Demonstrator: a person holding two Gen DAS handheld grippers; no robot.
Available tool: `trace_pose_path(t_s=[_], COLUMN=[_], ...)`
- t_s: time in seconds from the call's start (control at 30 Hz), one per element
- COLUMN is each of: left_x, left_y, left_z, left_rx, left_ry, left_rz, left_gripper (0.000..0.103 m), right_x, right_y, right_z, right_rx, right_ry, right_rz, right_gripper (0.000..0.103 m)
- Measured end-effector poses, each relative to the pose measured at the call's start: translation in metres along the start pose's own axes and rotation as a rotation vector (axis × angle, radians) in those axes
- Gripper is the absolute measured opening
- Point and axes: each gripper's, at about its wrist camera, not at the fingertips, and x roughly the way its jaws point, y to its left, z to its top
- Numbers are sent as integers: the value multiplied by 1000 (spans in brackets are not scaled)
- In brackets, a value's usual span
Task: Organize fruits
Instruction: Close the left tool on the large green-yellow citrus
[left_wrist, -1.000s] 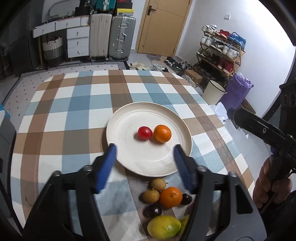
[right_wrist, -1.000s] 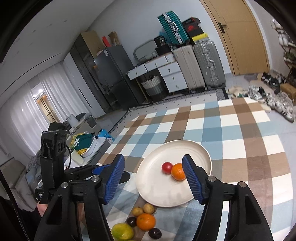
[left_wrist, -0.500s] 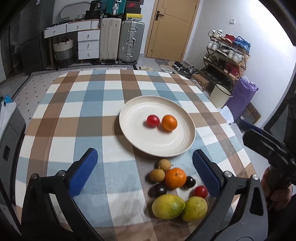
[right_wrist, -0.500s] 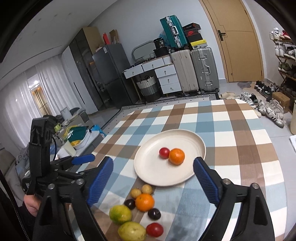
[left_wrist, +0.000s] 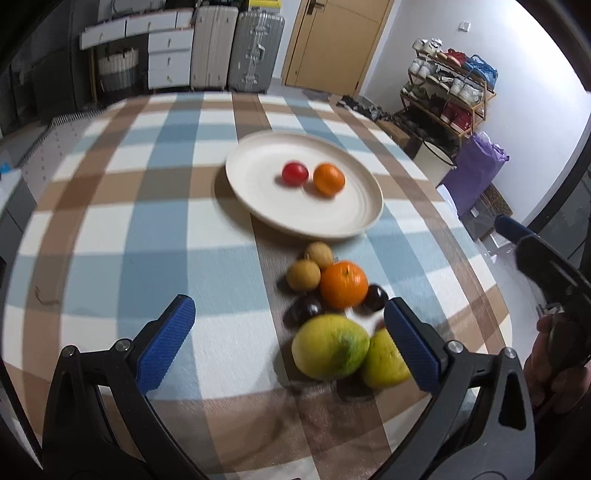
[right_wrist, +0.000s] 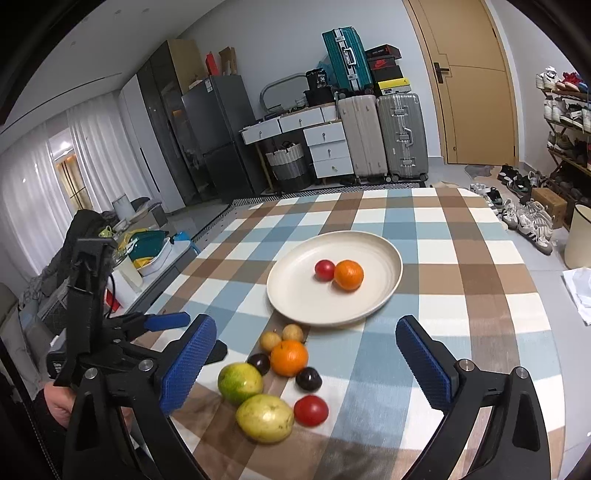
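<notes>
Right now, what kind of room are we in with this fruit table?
Most likely a lived-in home, a dining spot by the entrance. A table with a checked cloth holds a plate of fruit, suitcases stand against the wall, and a shoe rack sits near the wooden door.

Home, lived-in room: suitcases stacked by a wooden door, fridge, shoe rack, checked tablecloth on table
</notes>
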Motion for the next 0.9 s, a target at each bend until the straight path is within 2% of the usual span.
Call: trace_pose_path(t_s=[0.1, 0.3, 0.47, 0.63, 0.67, 0.8, 0.9], left_x=[11, 24, 30, 37, 37, 41, 43], left_y=[3, 8, 9, 5, 6, 10, 13], left_z=[-6, -11, -13, -16, -17, -17, -17], left_rx=[-32, -78, -85, -74, -81, -113, -136], left_ry=[43, 81, 96, 130, 130, 147, 146], left_rz=[-35, -91, -114, -141, -155, -248, -275], left_gripper=[102, 102, 95, 74, 72, 52, 52], right_x=[-4, -8, -9, -11, -11, -11, -11], right_y=[1, 1, -3, -5, -5, -5, -6], right_z=[-4, -7, -11, -13, -13, -13, -14], right_rx=[1, 8, 16, 22, 23, 22, 25], right_ry=[-2, -1, -1, 0, 0, 2, 1], right_rz=[-1, -3, -8, -11, -10, -10, -10], right_gripper=[100, 100, 100, 100, 100, 100, 100])
